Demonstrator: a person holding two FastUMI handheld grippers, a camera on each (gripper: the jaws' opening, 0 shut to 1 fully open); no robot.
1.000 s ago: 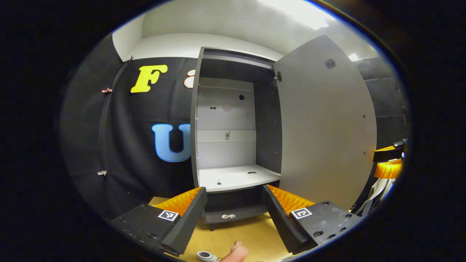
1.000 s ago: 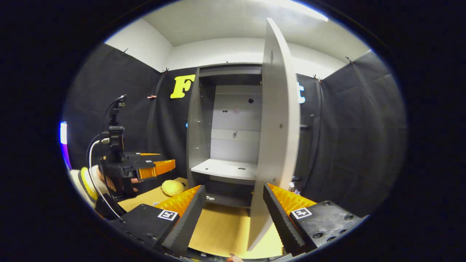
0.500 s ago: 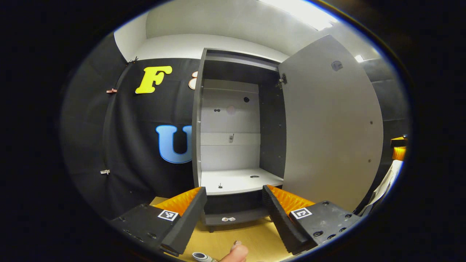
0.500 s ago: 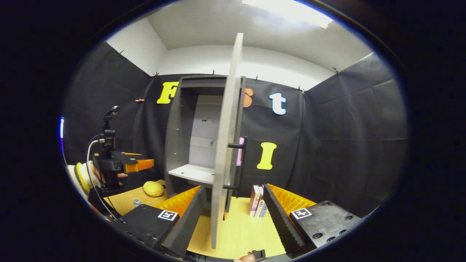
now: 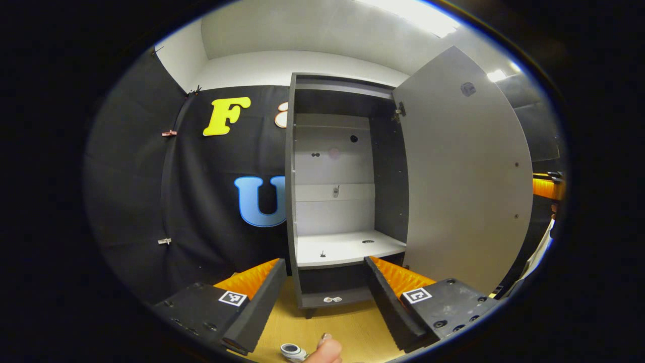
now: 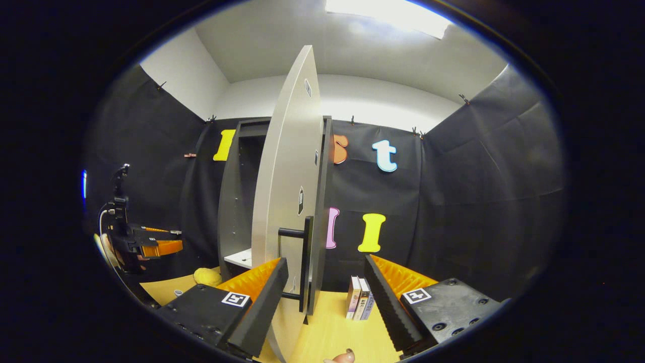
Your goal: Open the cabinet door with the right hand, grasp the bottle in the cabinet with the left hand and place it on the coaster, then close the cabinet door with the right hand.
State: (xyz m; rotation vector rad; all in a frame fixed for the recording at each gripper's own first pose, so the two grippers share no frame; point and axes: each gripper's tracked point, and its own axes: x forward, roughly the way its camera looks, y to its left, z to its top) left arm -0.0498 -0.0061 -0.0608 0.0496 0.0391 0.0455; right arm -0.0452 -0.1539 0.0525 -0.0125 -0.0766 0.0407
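The right claw is released, its fingers spread wide with nothing between them, and it faces the outer side of the cabinet door. The door's bar handle sits just above and beside the claw's left finger; whether they touch cannot be told. From the left claw, likewise released and empty, the cabinet stands wide open in front, its door swung out to the right and its pale shelf bare except for a small peg and a dark hole. No bottle stands on that shelf.

In the right gripper view the left claw hovers far to the left over the desk, held by a hand. Below it a small round pale object lies on the desk next to a yellow lumpy thing; it may be the bottle's cap or the coaster, but it is too small to say. A similar small round object shows at the bottom edge of the left gripper view, beside a fingertip. Three books stand upright on the desk, right of the door.

With the shelf empty, the placing step looks done, and closing the door is the step in hand. The next move calls for the right claw to press the door's outer face or handle and swing it round on its hinges until it meets the cabinet frame, while the left claw keeps clear of the opening.
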